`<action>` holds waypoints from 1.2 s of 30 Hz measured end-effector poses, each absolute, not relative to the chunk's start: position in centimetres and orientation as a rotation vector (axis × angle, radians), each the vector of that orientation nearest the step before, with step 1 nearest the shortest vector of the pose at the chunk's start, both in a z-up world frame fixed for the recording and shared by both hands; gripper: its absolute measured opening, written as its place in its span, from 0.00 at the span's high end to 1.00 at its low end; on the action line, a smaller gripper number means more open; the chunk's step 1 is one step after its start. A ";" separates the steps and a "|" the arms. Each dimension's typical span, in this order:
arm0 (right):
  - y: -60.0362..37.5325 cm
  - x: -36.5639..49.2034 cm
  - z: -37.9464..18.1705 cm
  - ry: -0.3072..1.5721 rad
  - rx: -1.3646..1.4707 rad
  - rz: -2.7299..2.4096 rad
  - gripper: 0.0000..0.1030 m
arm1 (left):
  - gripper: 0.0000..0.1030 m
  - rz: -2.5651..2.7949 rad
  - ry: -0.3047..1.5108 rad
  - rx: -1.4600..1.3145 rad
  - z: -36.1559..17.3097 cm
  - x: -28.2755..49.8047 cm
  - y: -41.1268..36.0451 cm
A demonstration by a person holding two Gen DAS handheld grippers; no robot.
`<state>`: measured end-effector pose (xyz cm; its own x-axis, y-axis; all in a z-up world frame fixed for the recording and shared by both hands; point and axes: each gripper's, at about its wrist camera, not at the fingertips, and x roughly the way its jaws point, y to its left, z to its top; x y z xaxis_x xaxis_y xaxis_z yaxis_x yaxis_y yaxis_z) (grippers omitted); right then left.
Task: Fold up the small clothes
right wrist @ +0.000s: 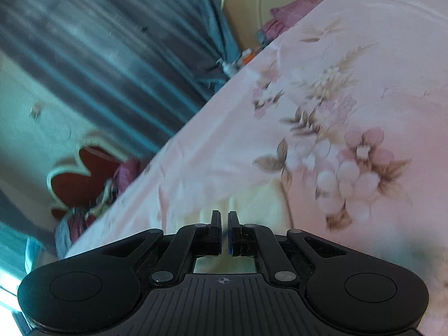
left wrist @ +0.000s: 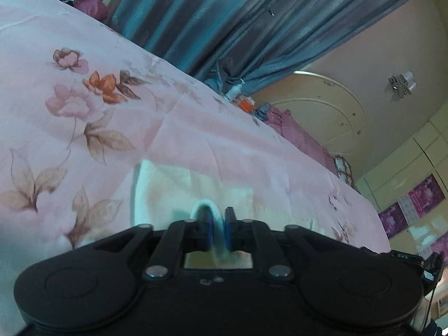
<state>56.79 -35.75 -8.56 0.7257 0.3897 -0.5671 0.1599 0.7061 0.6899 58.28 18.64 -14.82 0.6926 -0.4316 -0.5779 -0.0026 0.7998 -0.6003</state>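
A small white garment (left wrist: 173,190) lies on the pink floral bedsheet (left wrist: 84,98), just ahead of my left gripper. My left gripper (left wrist: 217,224) is shut on a rolled white edge of that garment, which loops up between the blue pads. In the right wrist view the same pale garment (right wrist: 252,204) shows just past my right gripper (right wrist: 224,224). The right jaws are almost together, and a thin pale edge of cloth seems pinched between them.
The bedsheet (right wrist: 336,84) fills most of both views. Blue-grey curtains (left wrist: 224,14) hang beyond the bed's far edge. Small bottles and an orange item (left wrist: 240,98) sit by the curtain. Purple pillows (left wrist: 302,137) and a cream headboard (left wrist: 330,112) lie to the right.
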 end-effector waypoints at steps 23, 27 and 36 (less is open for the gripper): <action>-27.8 58.1 -8.7 0.838 0.114 0.200 0.99 | 0.97 -0.268 0.755 -0.223 -14.5 59.1 15.3; -28.5 57.4 -7.4 0.756 0.131 0.172 0.99 | 0.97 -0.245 0.692 -0.262 -13.9 58.3 15.7; -28.2 59.5 -9.2 0.820 0.097 0.084 0.98 | 0.85 -0.226 0.802 -0.283 -15.4 61.0 15.6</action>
